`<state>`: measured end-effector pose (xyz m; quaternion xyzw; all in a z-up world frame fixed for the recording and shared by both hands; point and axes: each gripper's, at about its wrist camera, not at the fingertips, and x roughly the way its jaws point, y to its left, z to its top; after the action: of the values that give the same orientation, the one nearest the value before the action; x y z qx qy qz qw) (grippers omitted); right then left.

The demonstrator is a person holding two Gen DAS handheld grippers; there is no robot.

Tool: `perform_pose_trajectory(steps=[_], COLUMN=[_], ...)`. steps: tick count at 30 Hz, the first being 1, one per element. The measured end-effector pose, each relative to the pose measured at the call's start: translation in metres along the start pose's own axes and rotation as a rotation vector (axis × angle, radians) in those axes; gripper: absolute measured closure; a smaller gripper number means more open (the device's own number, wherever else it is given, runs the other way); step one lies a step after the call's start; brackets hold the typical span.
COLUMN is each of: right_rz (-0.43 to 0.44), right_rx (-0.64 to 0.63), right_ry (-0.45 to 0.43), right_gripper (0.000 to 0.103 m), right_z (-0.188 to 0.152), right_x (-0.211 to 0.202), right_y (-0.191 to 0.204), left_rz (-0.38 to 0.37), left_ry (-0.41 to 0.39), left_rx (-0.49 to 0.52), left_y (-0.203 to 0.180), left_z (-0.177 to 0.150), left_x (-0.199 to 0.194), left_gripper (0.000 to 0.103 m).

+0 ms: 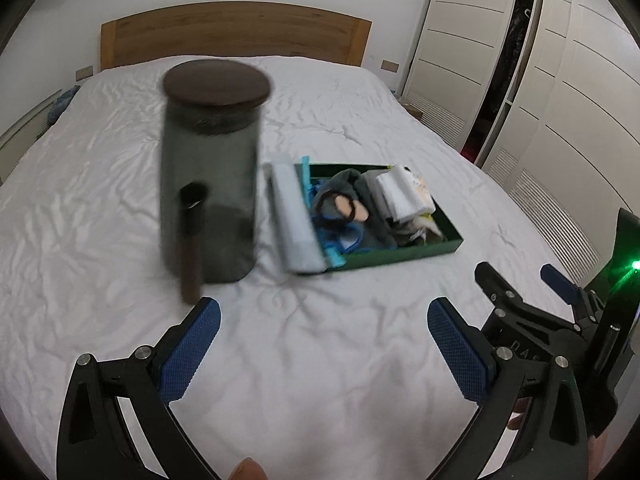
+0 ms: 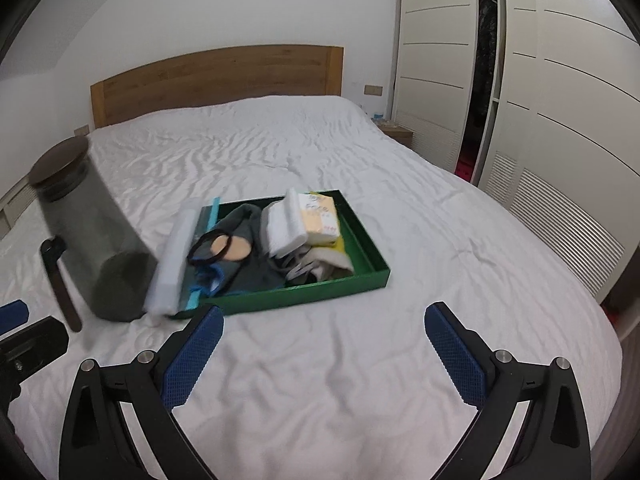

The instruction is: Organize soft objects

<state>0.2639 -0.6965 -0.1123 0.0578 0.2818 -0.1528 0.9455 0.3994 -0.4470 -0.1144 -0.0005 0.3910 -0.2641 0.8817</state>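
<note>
A green tray (image 2: pixel 304 290) lies on the white bed and holds soft items: grey cloth (image 2: pixel 244 220), a white folded pad (image 2: pixel 282 226), a black hair band (image 2: pixel 210 246) and a pale blue roll (image 2: pixel 172 260) on its left rim. The same tray (image 1: pixel 400 256) shows in the left wrist view. A tall smoky jar (image 1: pixel 210 184) with a dark lid stands left of the tray; a dark brush-like stick (image 1: pixel 191 240) lies in front of it. My left gripper (image 1: pixel 324 344) is open and empty, short of the jar. My right gripper (image 2: pixel 324 344) is open and empty, short of the tray.
The white bedsheet (image 2: pixel 320 380) spreads wide around the tray. A wooden headboard (image 2: pixel 216 80) closes the far end. White wardrobe doors (image 2: pixel 560 120) stand on the right, one gap open. The right gripper (image 1: pixel 532 292) shows at the right edge of the left wrist view.
</note>
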Motion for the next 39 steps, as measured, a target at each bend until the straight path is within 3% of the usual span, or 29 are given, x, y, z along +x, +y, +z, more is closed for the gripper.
perform_pose_trajectory(steps=[14,31,36,39], right_rz=[0.041,0.073,0.067,0.046], right_rx=[0.085,0.004,0.006,0.003], right_ry=[-0.107,-0.171,-0.13,-0.113], right_gripper=[0.0,0.0,0.0,0.0], right_z=[-0.079,-0.107,-0.114,-0.121], right_x=[-0.067,-0.129,-0.174,-0.223], right_y=[0.061,0.12,0.122,0.114], left_rz=[-0.033,-0.007,0.008,0.001], left_ry=[-0.031,-0.093,-0.102,-0.078], left_rx=[0.034,0.016,0.011,-0.002], left_y=[0.069,0.122,0.123,0.118], left_z=[-0.071,-0.101,-0.113,-0.123], left_x=[-0.039,-0.079,-0.112,-0.139], left_gripper=[0.001,0.001,0.001,0.001])
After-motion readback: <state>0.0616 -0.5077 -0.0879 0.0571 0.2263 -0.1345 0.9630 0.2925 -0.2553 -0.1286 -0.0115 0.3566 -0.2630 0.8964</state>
